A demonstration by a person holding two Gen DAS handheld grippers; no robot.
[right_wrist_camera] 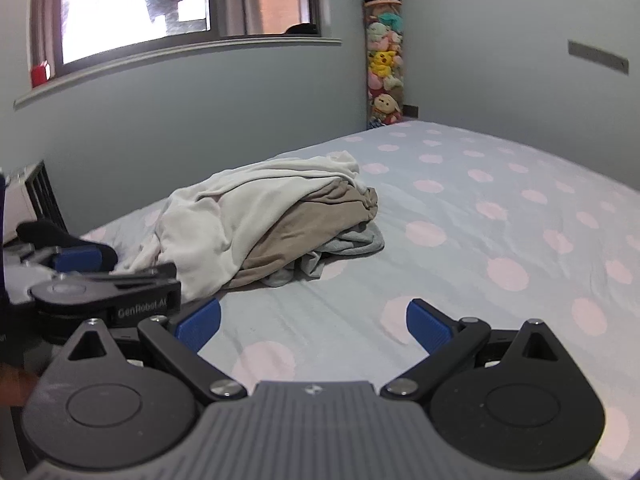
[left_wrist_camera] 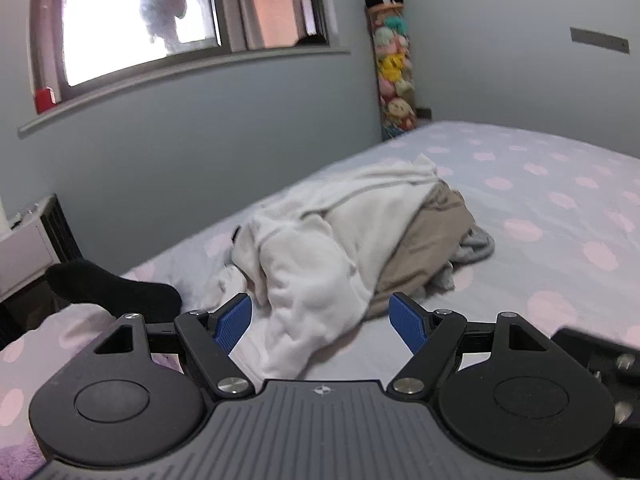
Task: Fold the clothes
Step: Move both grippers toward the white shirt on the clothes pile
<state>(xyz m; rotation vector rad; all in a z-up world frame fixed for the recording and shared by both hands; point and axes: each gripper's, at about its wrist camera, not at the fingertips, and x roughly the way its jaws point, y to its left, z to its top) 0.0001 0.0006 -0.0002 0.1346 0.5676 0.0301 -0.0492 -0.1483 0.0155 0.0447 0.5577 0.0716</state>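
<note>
- The left tongs [left_wrist_camera: 320,322] stand wide apart with nothing between them, and the pile of clothes [left_wrist_camera: 352,240] lies heaped on the bed [left_wrist_camera: 560,208] just ahead of their tips.
- The right tongs [right_wrist_camera: 314,326] are likewise spread and empty, over bare sheet; the pile sits ahead and to their left.
- The white garment [left_wrist_camera: 304,264] is draped over a tan garment [left_wrist_camera: 432,236], with a grey garment [left_wrist_camera: 476,246] tucked beneath on the far right. A bite taken deep into the heap would likely catch two layers and drag the whole pile along.
- The near white fold hangs thick and bunched ahead of the left tongs; a pinch on that roll may slip off or lift a lump, not an edge.
- A black sock [left_wrist_camera: 104,284] lies left of the left tongs, near the bed's edge; a sideways sweep could knock it off.
- Both tongs sit close together, so reaching for the same fold risks a clash.
</note>
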